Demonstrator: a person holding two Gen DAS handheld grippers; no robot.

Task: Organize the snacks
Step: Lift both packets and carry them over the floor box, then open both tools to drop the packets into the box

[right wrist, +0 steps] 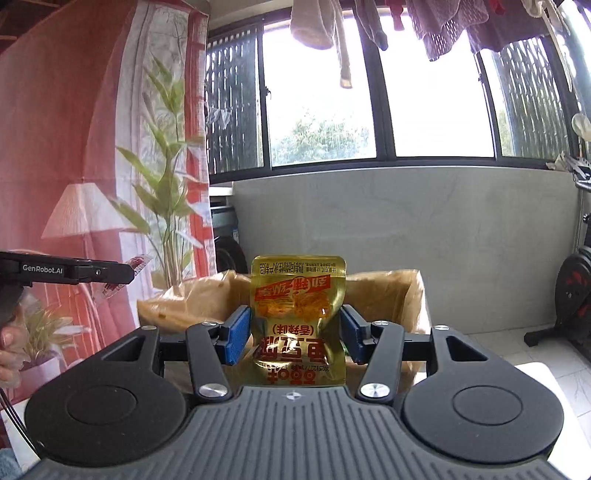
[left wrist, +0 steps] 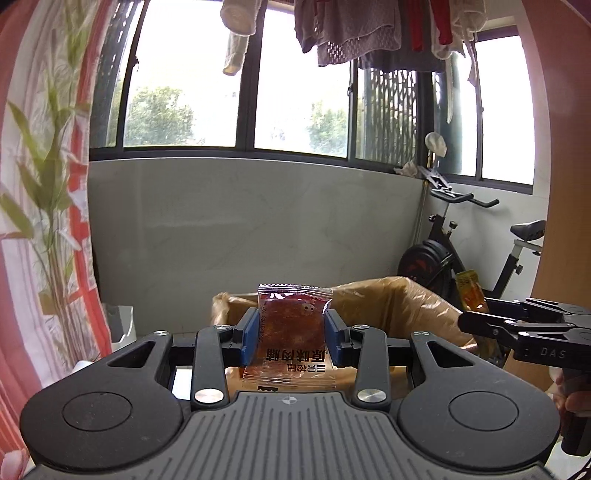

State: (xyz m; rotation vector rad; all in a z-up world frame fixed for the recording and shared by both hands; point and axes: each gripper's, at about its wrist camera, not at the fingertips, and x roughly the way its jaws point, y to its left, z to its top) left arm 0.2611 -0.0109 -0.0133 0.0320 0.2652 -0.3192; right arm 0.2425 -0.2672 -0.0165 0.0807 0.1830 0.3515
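A wide window (left wrist: 236,85) fills the back of the room above a grey wall (left wrist: 240,229), with laundry (left wrist: 354,33) hanging over it. A red printed curtain (right wrist: 74,147) hangs on the left and an exercise bike (left wrist: 461,251) stands on the right. Below and just ahead of both grippers sits a cardboard box (left wrist: 388,306) lined with a brown plastic bag, its top open. The left gripper (left wrist: 291,334) is clamped on a red packet (left wrist: 291,325), blue pads pressing its two side edges, the packet upright with its print upside down, above the box's near side. The right gripper (right wrist: 295,334) is clamped the same way on a yellow pouch (right wrist: 298,314), also upright and inverted, above the box. Each gripper shows at the edge of the other's view, well apart
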